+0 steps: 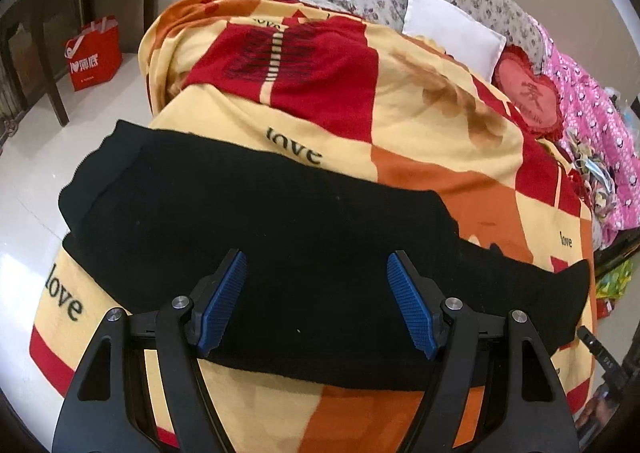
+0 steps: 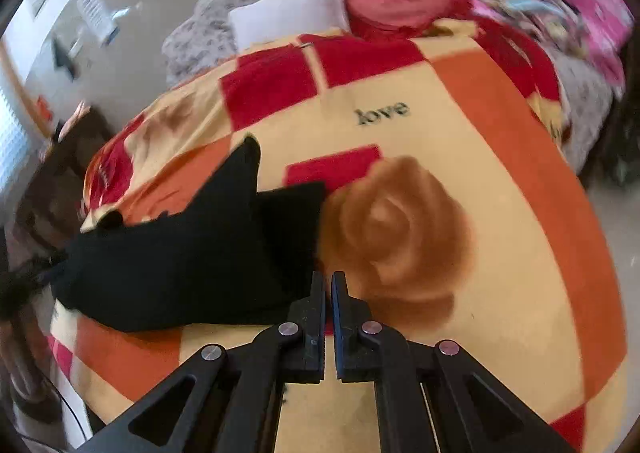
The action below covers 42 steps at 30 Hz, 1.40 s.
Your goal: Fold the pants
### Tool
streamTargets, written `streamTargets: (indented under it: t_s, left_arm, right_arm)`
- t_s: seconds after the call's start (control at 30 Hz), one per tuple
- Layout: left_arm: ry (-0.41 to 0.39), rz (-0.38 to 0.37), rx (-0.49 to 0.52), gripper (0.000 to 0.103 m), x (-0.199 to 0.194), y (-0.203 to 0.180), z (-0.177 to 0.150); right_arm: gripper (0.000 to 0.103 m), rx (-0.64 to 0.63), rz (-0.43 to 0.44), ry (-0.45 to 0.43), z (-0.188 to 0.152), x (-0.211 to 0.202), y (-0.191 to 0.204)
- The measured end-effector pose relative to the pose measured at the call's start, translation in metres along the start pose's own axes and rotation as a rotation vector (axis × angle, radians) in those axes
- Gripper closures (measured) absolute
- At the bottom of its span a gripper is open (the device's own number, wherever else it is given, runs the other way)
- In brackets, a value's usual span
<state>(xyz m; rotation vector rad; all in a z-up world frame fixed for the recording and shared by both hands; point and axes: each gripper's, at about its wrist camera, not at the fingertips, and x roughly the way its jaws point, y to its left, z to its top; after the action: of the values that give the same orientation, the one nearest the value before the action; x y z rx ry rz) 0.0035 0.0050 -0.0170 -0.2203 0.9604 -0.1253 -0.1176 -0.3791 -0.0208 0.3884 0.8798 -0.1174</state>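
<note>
Left view: open left tongs (image 1: 316, 301) over the flat pants (image 1: 280, 237). Right view alone: closed, empty right tongs (image 2: 329, 285) beside a raised pant corner.

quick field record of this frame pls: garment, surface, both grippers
garment: black pants, lying across the near end of the bed
surface: red, orange and yellow blanket printed "love"
left gripper: jaws open, over the pants, nothing between them
right gripper: jaws shut, empty, beside the pants' edge
fold: pants partly doubled over
</note>
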Motion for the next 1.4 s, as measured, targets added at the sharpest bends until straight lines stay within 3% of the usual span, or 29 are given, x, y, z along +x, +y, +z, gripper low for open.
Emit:
streamTargets:
  t_s: [0.07,0.1,0.13,0.17,0.27,0.37,0.4,0.43,0.57,0.6,0.7,0.87,0.93,1.03,1.13,1.3,1.4]
  left_arm:
    - [-0.011,0.006,0.002,0.03,-0.003,0.0,0.0]
    - [-0.022,0.01,0.006,0.03,-0.006,-0.001,0.001]
    - [-0.027,0.009,0.006,0.03,-0.008,0.0,0.002]
    - [-0.034,0.005,0.004,0.03,-0.01,-0.001,0.002]
    - [-0.034,0.003,0.007,0.03,-0.012,-0.001,0.001]
    - [-0.021,0.006,0.012,0.03,-0.012,0.001,-0.001]
    - [-0.02,0.011,0.011,0.03,-0.013,0.003,-0.002]
    - [-0.021,0.017,0.009,0.03,-0.014,0.006,-0.001]
    - [-0.048,0.04,-0.028,0.03,-0.021,0.021,0.006]
    - [-0.055,0.044,-0.038,0.03,-0.023,0.024,0.007]
    - [-0.068,0.059,-0.066,0.03,-0.023,0.036,0.01]
    - [-0.065,0.105,-0.104,0.03,-0.022,0.061,0.006]
    - [-0.076,0.13,-0.131,0.03,-0.027,0.076,0.007]
    - [-0.105,0.177,-0.187,0.03,-0.037,0.104,0.01]
    - [-0.115,0.213,-0.239,0.03,-0.041,0.128,0.012]
    - [-0.091,0.215,-0.299,0.03,-0.034,0.151,0.011]
    - [-0.063,0.207,-0.284,0.03,-0.026,0.151,0.01]
  right_arm:
    - [0.095,-0.01,0.039,-0.079,0.009,-0.015,0.003]
    - [0.08,-0.023,0.047,-0.102,0.014,-0.019,0.008]
    - [0.058,-0.036,0.062,-0.116,0.02,-0.021,0.015]
    - [0.053,-0.051,0.093,-0.127,0.029,-0.02,0.022]
    - [0.052,-0.083,0.168,-0.121,0.047,0.003,0.038]
    - [0.056,-0.095,0.158,-0.004,0.052,0.047,0.045]
    - [0.076,-0.079,0.201,0.015,0.052,0.057,0.047]
    - [0.09,-0.073,0.217,0.014,0.053,0.059,0.048]
    - [0.091,-0.122,0.214,-0.106,0.058,0.017,0.057]
    - [0.091,-0.131,0.161,-0.12,0.06,0.007,0.056]
    - [0.091,-0.128,0.043,-0.093,0.061,0.012,0.047]
    - [0.088,-0.093,-0.01,0.036,0.054,0.054,0.036]
    - [0.077,-0.092,-0.041,0.029,0.054,0.048,0.034]
    - [0.072,-0.093,-0.121,-0.064,0.059,0.021,0.042]
    - [0.07,-0.159,0.048,-0.112,0.055,0.007,0.078]
    - [0.069,-0.457,0.423,0.003,0.017,0.042,0.199]
    - [0.069,-0.65,0.522,0.075,-0.016,0.068,0.273]
